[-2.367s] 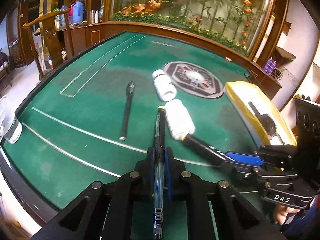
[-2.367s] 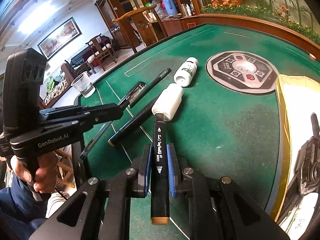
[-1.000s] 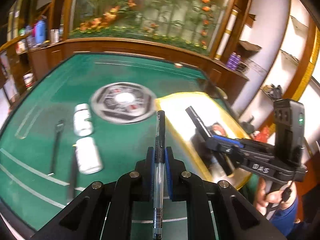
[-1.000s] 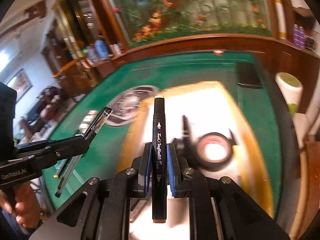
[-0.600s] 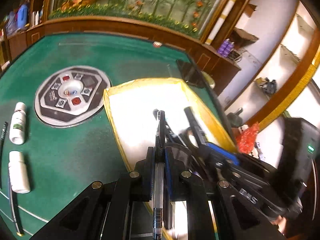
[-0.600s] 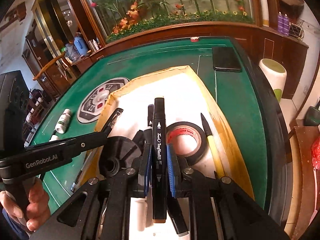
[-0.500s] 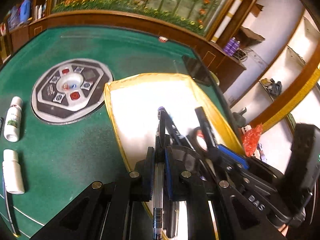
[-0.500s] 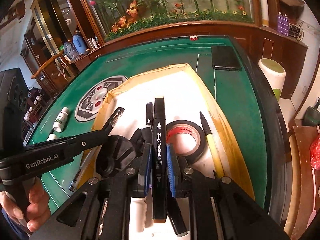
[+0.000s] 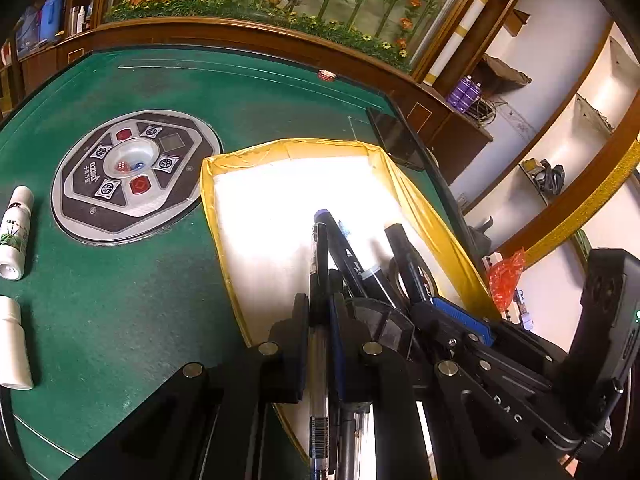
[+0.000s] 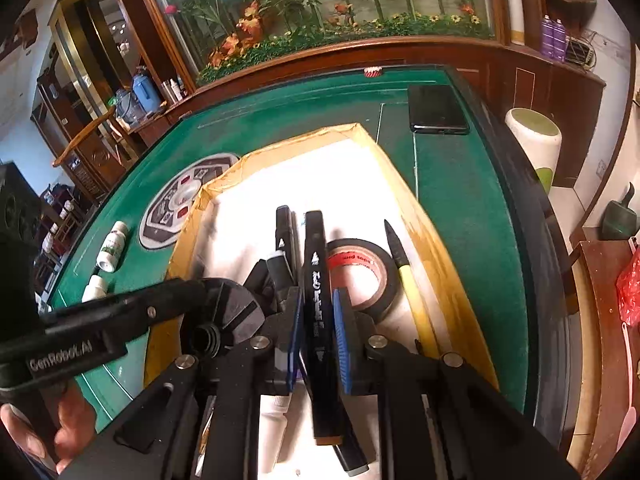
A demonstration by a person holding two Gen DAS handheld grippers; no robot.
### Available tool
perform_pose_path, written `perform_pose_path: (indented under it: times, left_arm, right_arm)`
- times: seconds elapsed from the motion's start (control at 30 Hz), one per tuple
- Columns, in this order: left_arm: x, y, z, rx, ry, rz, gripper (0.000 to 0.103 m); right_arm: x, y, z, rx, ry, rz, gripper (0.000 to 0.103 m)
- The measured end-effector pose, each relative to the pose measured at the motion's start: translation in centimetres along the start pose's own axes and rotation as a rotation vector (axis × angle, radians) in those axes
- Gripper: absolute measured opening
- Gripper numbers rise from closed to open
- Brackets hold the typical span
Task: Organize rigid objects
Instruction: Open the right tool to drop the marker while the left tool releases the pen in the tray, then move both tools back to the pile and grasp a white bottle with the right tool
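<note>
Fingers of the left gripper are clamped on a clear ballpoint pen, whose dark tip reaches forward over the white floor of the yellow-walled tray. On the right gripper, the blue-padded fingers stand slightly parted on either side of a black marker; the marker lies tilted between them and whether the pads press it cannot be told from the right wrist view. Both tools sit low over the near end of the tray, which lies on the green desk toward its right edge. Inside the tray a roll of black tape with a red core lies just right of the marker, and a yellow-barrelled pen rests beside the tape along the tray's right wall. A second black marker lies just left of the held one, and a black round piece sits at the tray's near left corner, partly behind the left gripper's arm. A hand grips the left tool's handle at the lower left of the right wrist view. Out on the felt toward the desk's left edge lie two white bottles: a labelled bottle and a plain bottle nearer the front edge. A round control panel is set in the desk's middle, just beside the tray's far left corner. A black phone lies near the far right corner of the desk, apart from the tray.
</note>
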State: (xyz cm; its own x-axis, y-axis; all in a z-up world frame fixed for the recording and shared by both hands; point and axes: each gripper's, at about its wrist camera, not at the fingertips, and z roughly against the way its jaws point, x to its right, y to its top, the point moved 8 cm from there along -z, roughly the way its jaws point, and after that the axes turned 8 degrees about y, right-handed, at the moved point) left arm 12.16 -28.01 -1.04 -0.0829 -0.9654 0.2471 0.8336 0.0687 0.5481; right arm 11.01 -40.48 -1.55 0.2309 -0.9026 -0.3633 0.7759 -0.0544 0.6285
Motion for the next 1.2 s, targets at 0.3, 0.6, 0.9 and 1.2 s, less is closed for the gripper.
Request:
perform_pose_path:
  times: [0.3,0.6,0.9,1.2]
  left_arm:
    - [0.3,-0.7,0.2,-0.022,-0.034,0.001,0.031]
    - [-0.5,-0.8,3.6,0.050,-0.031,-0.032,0.031]
    - [-5.7,-1.3,8.1,0.140,0.037,-0.032,0.041]
    - [-17.7,-3.6,13.6,0.216,0.158,0.112,0.044]
  right_arm:
    - [-0.3,0.7,1.2,0.059,0.026,-0.003,0.015]
    - [-1.2,0.8,1.3,0.073,0.046,0.019,0.018]
    - [-4.9,0.8,2.2,0.132,0.138,0.092,0.028]
    - [-17.3,-0.6,1.3,0.064,0.307,0.211,0.052]
